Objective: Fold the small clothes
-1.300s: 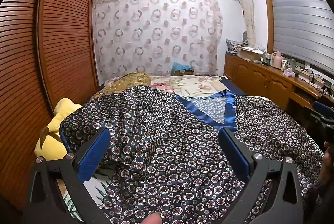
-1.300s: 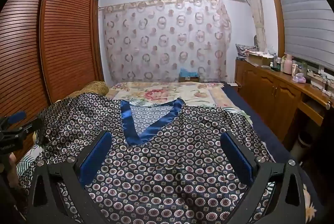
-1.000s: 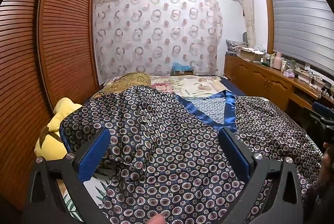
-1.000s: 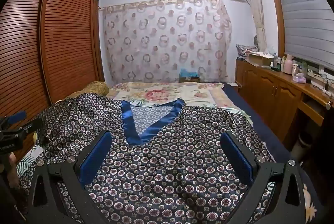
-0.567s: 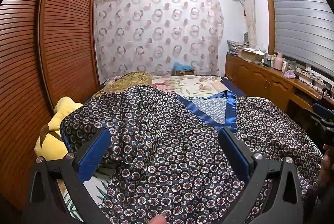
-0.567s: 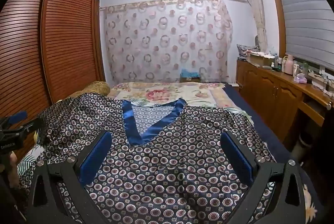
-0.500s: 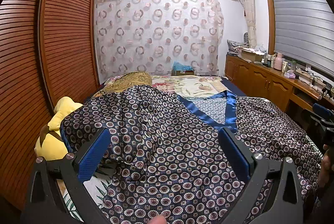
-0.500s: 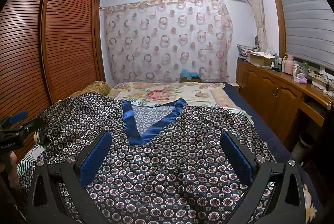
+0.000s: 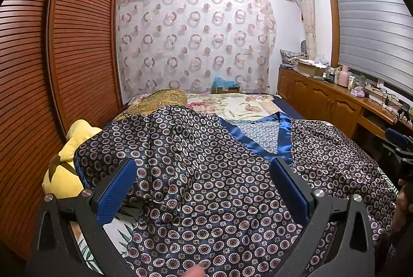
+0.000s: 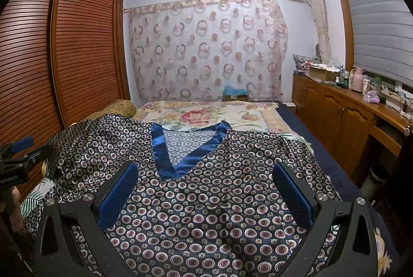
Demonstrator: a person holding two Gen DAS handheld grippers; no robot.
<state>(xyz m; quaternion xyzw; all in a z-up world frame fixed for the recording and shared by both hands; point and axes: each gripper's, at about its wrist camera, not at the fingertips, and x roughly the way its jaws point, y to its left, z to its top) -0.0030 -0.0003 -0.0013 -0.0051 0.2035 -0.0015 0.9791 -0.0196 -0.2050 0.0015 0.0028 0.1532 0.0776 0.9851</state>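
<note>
A dark blue satin top (image 9: 206, 173) with a ring pattern and a bright blue V-neck trim (image 9: 271, 137) lies spread on the bed, neck pointing away. It also fills the right wrist view (image 10: 206, 199), with the V-neck (image 10: 185, 148) ahead. My left gripper (image 9: 204, 181) is open and empty above the top's rumpled left side. My right gripper (image 10: 204, 189) is open and empty above its middle and right side. Each gripper shows at the edge of the other's view, the right one (image 9: 397, 145) and the left one (image 10: 18, 155).
A yellow plush toy (image 9: 67, 163) lies at the bed's left edge by the wooden slatted wardrobe (image 9: 51, 70). A floral bedspread (image 10: 206, 114) covers the far half of the bed. A wooden counter (image 10: 361, 109) with bottles runs along the right wall.
</note>
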